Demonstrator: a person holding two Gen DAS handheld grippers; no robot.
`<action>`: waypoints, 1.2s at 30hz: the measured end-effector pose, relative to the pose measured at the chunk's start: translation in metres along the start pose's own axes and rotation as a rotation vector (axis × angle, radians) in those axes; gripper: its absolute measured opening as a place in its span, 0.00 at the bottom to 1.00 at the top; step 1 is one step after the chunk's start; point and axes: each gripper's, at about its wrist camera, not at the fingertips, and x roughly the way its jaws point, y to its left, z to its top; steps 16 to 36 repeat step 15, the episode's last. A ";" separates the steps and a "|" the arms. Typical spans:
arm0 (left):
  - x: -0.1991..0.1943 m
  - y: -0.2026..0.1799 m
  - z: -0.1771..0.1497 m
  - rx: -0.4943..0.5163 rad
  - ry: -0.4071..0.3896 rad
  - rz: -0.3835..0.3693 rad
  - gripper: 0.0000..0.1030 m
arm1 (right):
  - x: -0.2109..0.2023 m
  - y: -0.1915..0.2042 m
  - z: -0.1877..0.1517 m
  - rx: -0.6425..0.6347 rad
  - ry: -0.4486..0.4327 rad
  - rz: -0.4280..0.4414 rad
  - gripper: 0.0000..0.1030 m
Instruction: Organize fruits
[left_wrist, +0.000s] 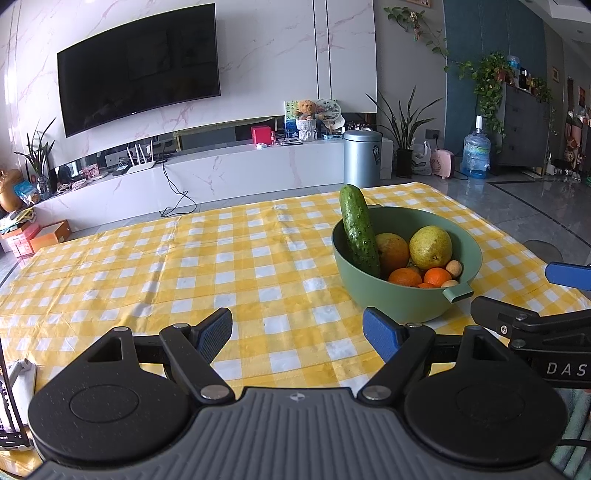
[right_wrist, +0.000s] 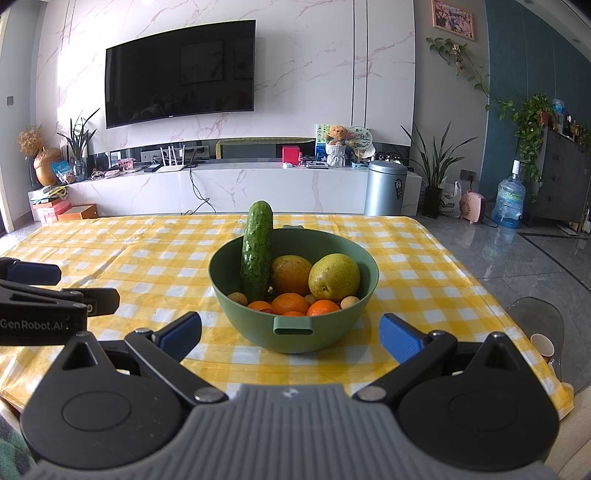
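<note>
The green bowl (right_wrist: 293, 334) stands on the desk (right_wrist: 147, 266), which is covered by a yellow-and-white checked cloth. All visible produce lies inside the bowl. A cucumber (right_wrist: 257, 254) leans upright against the far left wall, its tip above the rim. Beside it sit a mango-like fruit (right_wrist: 291, 275) and a pear (right_wrist: 334, 277), touching each other. Below them, toward the near wall, lie several oranges (right_wrist: 290, 303) and a few small tan round fruits (right_wrist: 349, 302). No loose fruit shows on the cloth in either view.

The right gripper (right_wrist: 290, 336) faces the bowl directly, both blue pads spread wide with nothing between them. The left gripper (left_wrist: 297, 330) is released as well, its pads apart and empty, aimed at bare cloth just left of the bowl. Each gripper is visible at the edge of the other's view, so the two are near each other on the near side of the bowl.

Step assessment: the scene fits two stages. Either the fruits are gathered in the bowl as the finished arrangement, or the bowl is the source from which they are to be sorted onto the desk. The pictures do not settle which, so no specific move can be prescribed.
</note>
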 end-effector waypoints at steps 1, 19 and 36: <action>0.000 0.000 0.000 0.000 0.000 0.000 0.91 | 0.000 0.000 0.000 0.000 0.000 0.000 0.96; -0.002 0.001 0.003 0.004 -0.008 0.006 0.91 | 0.000 0.000 0.000 -0.002 0.000 0.000 0.96; -0.002 0.001 0.003 0.004 -0.008 0.006 0.91 | 0.000 0.000 0.000 -0.002 0.000 0.000 0.96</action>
